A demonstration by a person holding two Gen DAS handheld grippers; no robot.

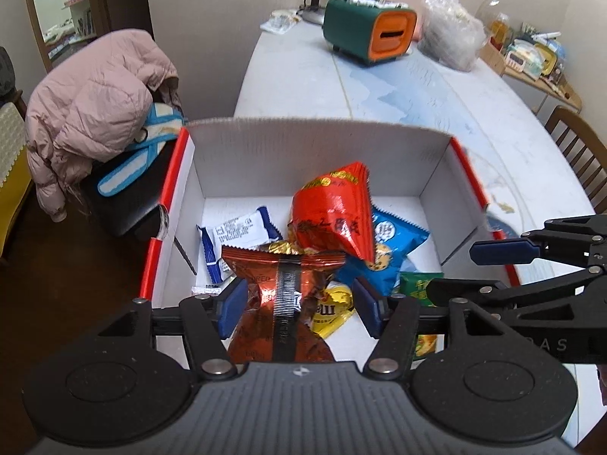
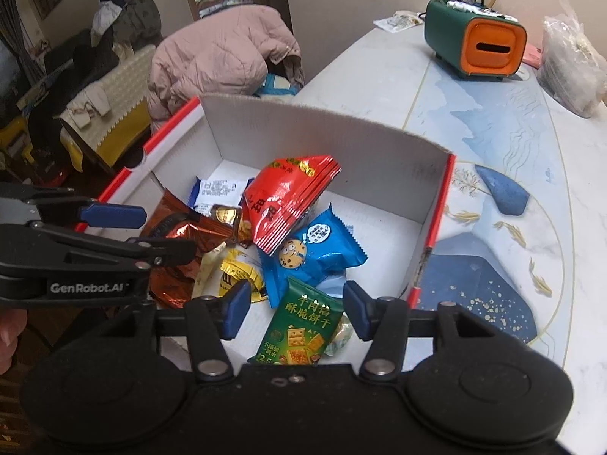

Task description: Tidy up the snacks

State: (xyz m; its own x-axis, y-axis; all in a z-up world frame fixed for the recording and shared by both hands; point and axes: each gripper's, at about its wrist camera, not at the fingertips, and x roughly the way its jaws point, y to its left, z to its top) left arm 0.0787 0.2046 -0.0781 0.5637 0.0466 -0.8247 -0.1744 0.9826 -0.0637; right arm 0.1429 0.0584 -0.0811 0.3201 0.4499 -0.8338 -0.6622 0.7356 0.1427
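A white cardboard box [image 1: 303, 151] with red edges stands on the table and holds several snack packets. My left gripper [image 1: 299, 311] hangs open over its near end, its pads either side of a copper-red foil packet [image 1: 280, 284] without pressing it. A yellow packet [image 1: 334, 311] lies beside that one. Further in lie a red packet [image 1: 330, 208], a blue cookie packet [image 1: 390, 242] and a white-and-blue packet [image 1: 235, 231]. My right gripper [image 2: 297, 311] is open too, and a green cracker packet [image 2: 303, 322] lies loose between its pads. Each gripper shows from the side in the other's view.
The pale patterned table [image 1: 417, 91] carries a green-and-orange organizer [image 1: 368, 34] and a clear plastic bag [image 1: 451, 34] at the far end. A pink jacket [image 1: 95, 102] is draped over a chair left of the box. A wooden chair [image 1: 576, 144] stands at the right.
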